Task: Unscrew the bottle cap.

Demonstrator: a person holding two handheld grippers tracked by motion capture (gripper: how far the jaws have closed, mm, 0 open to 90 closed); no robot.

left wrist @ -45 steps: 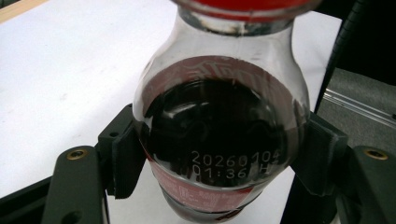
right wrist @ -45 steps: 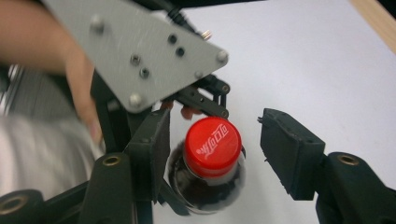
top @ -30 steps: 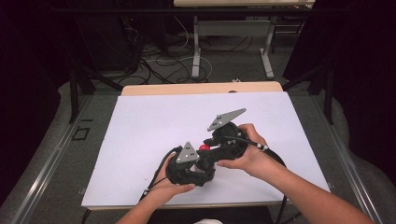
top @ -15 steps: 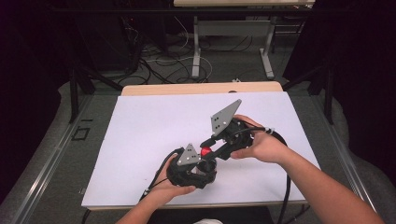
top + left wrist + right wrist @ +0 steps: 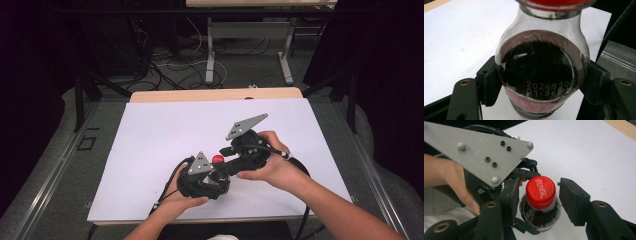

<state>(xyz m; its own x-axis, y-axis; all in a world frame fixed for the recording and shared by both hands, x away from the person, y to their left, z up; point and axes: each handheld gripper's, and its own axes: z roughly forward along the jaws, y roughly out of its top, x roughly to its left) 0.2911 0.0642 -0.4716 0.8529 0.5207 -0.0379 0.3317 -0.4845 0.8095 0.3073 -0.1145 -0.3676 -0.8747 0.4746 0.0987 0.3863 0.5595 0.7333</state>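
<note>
Holding the bottle (image 5: 541, 75) clamped in the left gripper (image 5: 202, 182), the right gripper (image 5: 539, 202) had just been opening its fingers (image 5: 574, 200) around the red cap (image 5: 540, 191), apparently still on and left to unscrew.

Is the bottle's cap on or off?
On. The red cap sits on the bottle neck, between the right gripper's parted jaws, which have just been opening.

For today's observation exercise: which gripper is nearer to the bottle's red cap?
Right. The right gripper has its jaws open on either side of the red cap; the left gripper clamps the bottle lower, on its body.
</note>
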